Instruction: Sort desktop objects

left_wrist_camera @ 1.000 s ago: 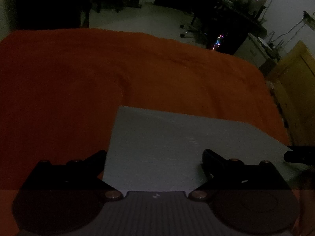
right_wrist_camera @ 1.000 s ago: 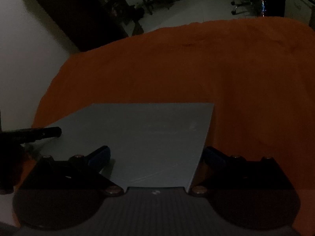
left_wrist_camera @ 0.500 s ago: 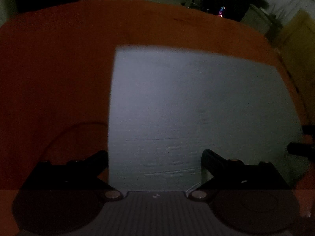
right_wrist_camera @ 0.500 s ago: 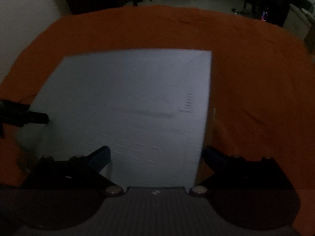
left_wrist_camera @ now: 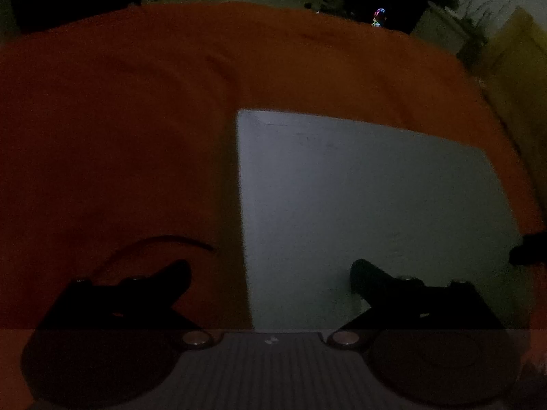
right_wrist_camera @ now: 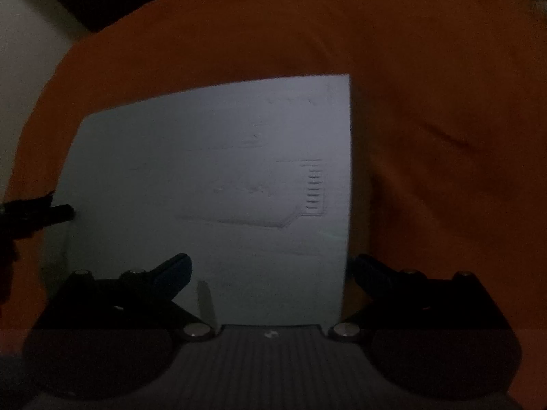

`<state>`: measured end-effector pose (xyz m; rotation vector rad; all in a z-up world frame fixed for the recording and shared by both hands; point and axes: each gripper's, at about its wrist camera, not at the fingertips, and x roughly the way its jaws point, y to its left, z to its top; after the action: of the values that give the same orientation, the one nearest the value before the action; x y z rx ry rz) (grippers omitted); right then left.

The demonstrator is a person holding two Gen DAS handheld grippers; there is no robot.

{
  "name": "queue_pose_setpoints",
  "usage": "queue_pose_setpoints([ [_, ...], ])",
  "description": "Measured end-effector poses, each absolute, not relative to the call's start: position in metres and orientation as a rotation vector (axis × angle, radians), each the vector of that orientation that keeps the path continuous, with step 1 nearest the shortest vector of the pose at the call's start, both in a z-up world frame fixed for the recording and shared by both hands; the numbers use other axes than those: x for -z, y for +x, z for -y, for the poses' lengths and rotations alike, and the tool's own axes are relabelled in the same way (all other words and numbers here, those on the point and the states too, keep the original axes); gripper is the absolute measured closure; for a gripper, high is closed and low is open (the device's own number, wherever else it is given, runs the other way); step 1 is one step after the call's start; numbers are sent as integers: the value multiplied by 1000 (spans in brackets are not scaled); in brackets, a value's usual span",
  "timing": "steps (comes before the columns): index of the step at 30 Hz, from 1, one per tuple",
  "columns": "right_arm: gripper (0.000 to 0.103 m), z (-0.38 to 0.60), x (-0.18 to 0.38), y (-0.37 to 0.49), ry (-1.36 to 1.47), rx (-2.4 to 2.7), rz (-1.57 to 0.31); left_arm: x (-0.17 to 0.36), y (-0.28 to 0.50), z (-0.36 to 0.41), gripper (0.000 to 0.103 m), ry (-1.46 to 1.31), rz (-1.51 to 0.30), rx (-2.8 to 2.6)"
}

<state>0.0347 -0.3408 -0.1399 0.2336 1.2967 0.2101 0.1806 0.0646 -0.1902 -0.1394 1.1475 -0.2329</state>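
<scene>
One pale grey flat rectangular sheet [left_wrist_camera: 369, 205] on one orange cloth-covered table [left_wrist_camera: 119, 136]; two grippers over it, both spread wide, nothing gripped.

Count: one sheet, one cloth, one thin dark wire [left_wrist_camera: 164, 241], two grippers. The sheet lies flat on the cloth, faint embossed markings showing on its surface in the right wrist view [right_wrist_camera: 212, 184]. Left gripper [left_wrist_camera: 270, 273]: jaws wide apart, straddling the sheet's left edge, one finger over cloth, the other over the sheet; empty. Right gripper [right_wrist_camera: 270, 268]: jaws wide apart, straddling the sheet's right edge; empty. Whether any fingertip touches the sheet cannot be told. The wire curves across the cloth just left of the sheet, near the left gripper's outer finger. Lighting is dim; the room beyond the table is indistinct.
</scene>
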Motion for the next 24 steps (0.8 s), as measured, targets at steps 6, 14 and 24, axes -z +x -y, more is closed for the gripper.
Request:
queue_pose_setpoints([
  [6,0,327,137,23,185,-227,-1361,187,159,-52,1,-84,-1233,310],
  [14,0,314,131,7,146,-256,-1437,171,135,-52,6,-4,-1364,390],
  [24,0,319,127,-11,216,-243,-1450,162,132,-46,2,-18,-1390,383],
])
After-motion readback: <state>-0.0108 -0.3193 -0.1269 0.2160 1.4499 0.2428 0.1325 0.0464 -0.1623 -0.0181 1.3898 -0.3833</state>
